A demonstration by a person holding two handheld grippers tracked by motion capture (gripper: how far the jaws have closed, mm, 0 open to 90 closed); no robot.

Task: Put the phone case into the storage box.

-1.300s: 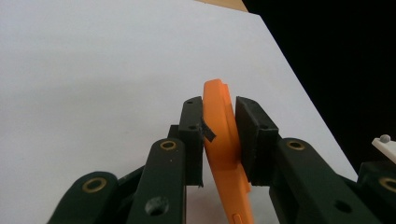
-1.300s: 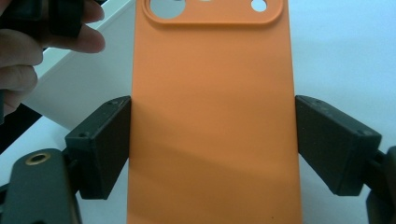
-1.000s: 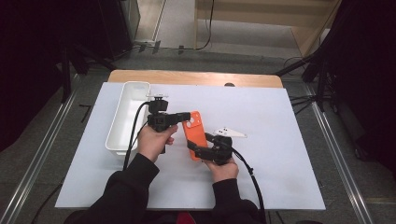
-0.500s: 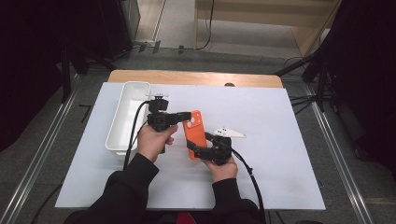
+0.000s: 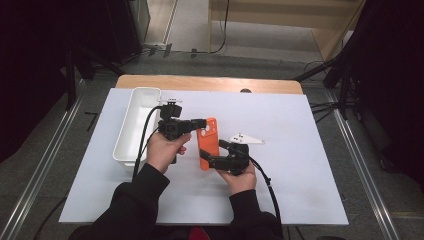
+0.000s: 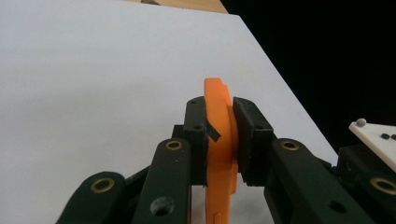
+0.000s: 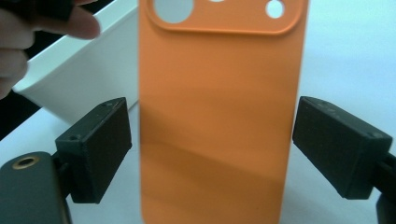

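A: High view first. Where is the orange phone case (image 5: 207, 142)?

B: In the middle of the white worktop (image 5: 300, 165), just right of the white tray (image 5: 131, 145). I cannot tell if it touches the worktop.

A: Who has it?

B: The left gripper (image 5: 200, 123) does. In the left gripper view its two black fingers (image 6: 196, 128) press on both faces of the case (image 6: 219, 140), near the end with the camera holes.

A: And the right gripper (image 5: 216, 155)?

B: It sits at the case's lower end. In the right gripper view its fingers (image 7: 95, 147) stand wide apart (one on each side of the case (image 7: 219, 121)) and there is a gap on both sides, so it grips nothing.
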